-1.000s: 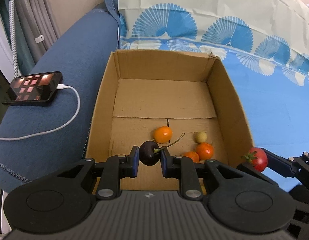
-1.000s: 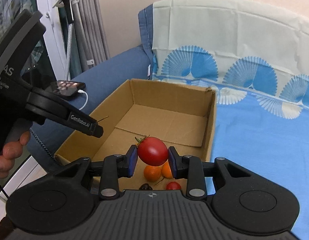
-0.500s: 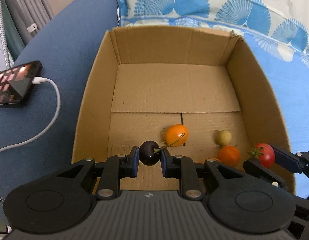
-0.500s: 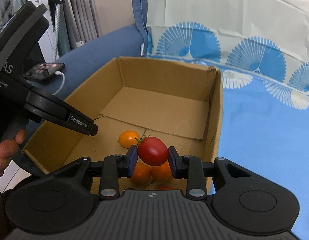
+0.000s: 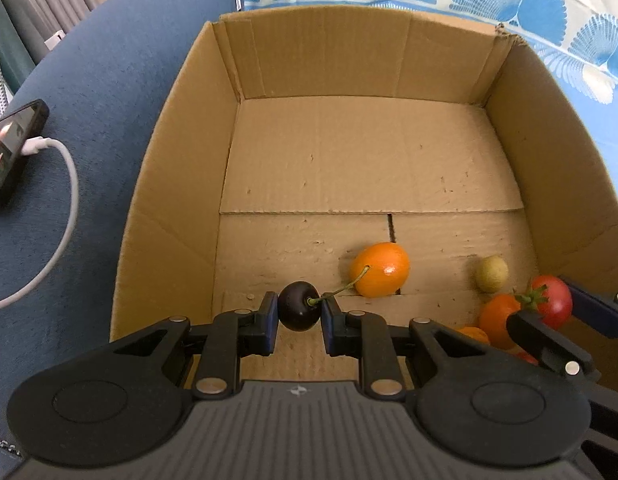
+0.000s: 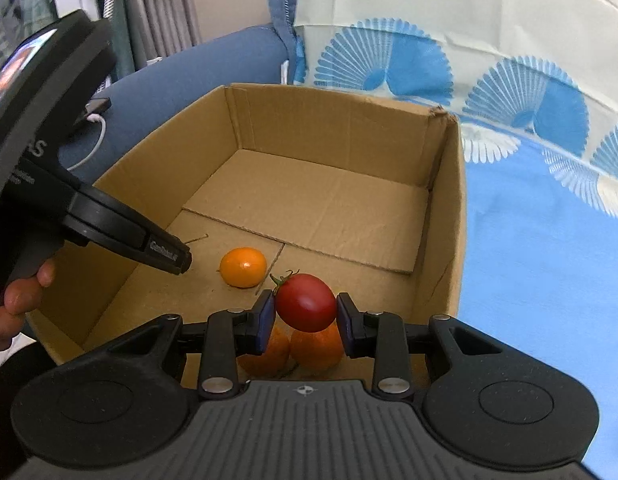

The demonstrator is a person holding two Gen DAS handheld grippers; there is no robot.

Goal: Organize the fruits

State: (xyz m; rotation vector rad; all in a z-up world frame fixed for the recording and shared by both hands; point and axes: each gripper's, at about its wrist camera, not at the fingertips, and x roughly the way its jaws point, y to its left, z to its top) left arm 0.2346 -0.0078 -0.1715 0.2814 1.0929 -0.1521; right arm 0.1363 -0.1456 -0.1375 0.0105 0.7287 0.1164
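Note:
My left gripper (image 5: 297, 312) is shut on a dark cherry (image 5: 297, 311) with a green stem, held low inside the cardboard box (image 5: 177, 152) near its front wall. My right gripper (image 6: 305, 314) is shut on a red tomato (image 6: 305, 302), held inside the box (image 6: 449, 216) at its front right; the tomato also shows in the left wrist view (image 5: 551, 300). On the box floor lie an orange kumquat (image 5: 380, 269), a small yellowish fruit (image 5: 491, 274) and orange fruits (image 5: 499, 320) under the tomato.
The box sits on a blue patterned sheet (image 6: 549, 260) beside a dark blue sofa arm (image 5: 101, 92). A phone (image 5: 13, 148) on a white charging cable (image 5: 65, 216) lies on the sofa arm at left. Curtains hang behind.
Both grippers have moved forward and down into the box, each still holding its fruit. The box fills more of both views.

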